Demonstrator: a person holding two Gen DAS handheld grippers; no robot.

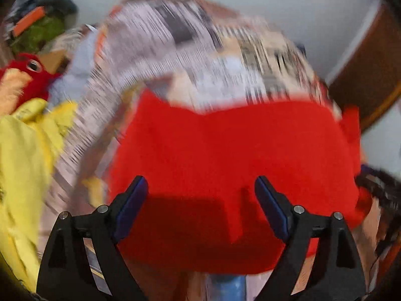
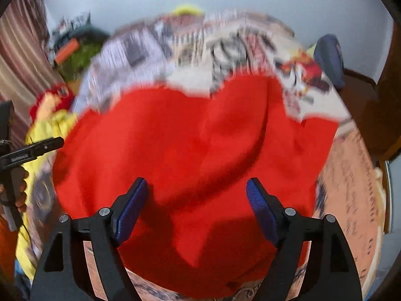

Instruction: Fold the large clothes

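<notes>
A bed covered by a print sheet is seen under pale walls, the red garment spread mid-bed, yellow clothing heaped at its left edge, while left gripper and right gripper are held apart, empty, above the red cloth.

Home bedroom: I work over a bed with printed sheet, plush toy, curtain, clothes piled.

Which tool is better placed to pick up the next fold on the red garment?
Right, narrowly. Both tools are open. The right tool faces a raised fold in the red garment; the left tool sees only flat cloth.
</notes>
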